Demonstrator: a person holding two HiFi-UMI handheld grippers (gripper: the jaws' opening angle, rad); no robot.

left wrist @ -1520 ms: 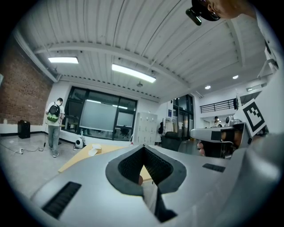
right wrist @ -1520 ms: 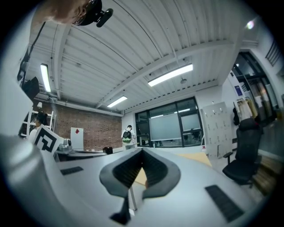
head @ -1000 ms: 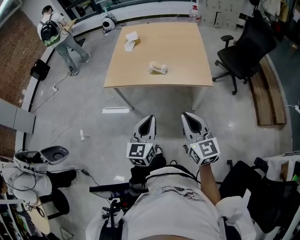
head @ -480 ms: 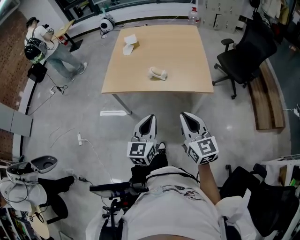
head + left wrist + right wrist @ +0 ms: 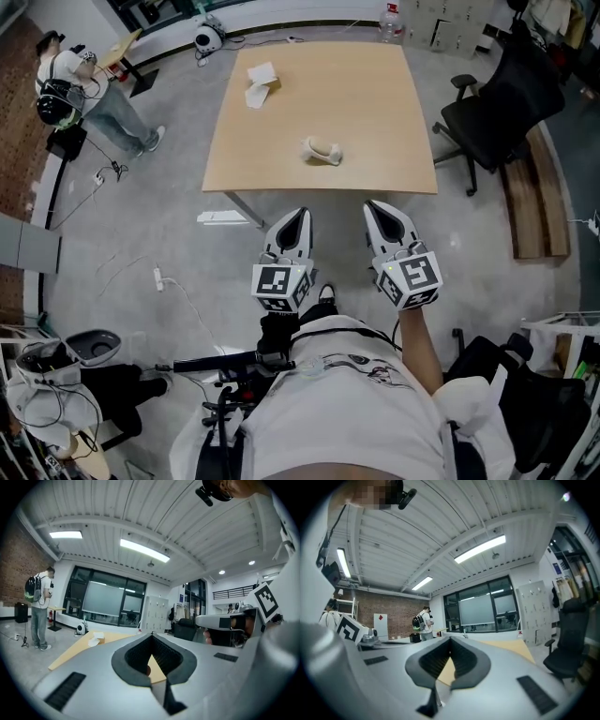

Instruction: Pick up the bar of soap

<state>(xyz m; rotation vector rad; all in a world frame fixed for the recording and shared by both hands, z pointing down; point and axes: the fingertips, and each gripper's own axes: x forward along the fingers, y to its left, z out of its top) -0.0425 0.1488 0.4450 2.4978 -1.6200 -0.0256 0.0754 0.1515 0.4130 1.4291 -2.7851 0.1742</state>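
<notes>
Two sets of tongs are held out level in front of a person, short of a pale wooden surface (image 5: 375, 103).

Head view: the left tongs (image 5: 296, 217) and right tongs (image 5: 379, 208) hang over the grey floor, just before the surface's near edge. Both are clenched and empty. The bar of soap (image 5: 322, 150), a small whitish lump, lies untouched about midway between the left and right edges, nearer the near edge than the far one. White paper scraps (image 5: 260, 82) sit toward the far left corner. A bottle (image 5: 390, 19) stands at or just past the far edge, partly cut off. By my judgement the pick-up has not begun: the reach, the opening of one pair of tongs, the grasp and the lift all remain.

Left gripper view: the tips meet with nothing between them. The surface and paper show beyond, but I cannot make out the soap.

Right gripper view: the tips are also together and empty. Only a strip of the surface shows, and no soap.
</notes>
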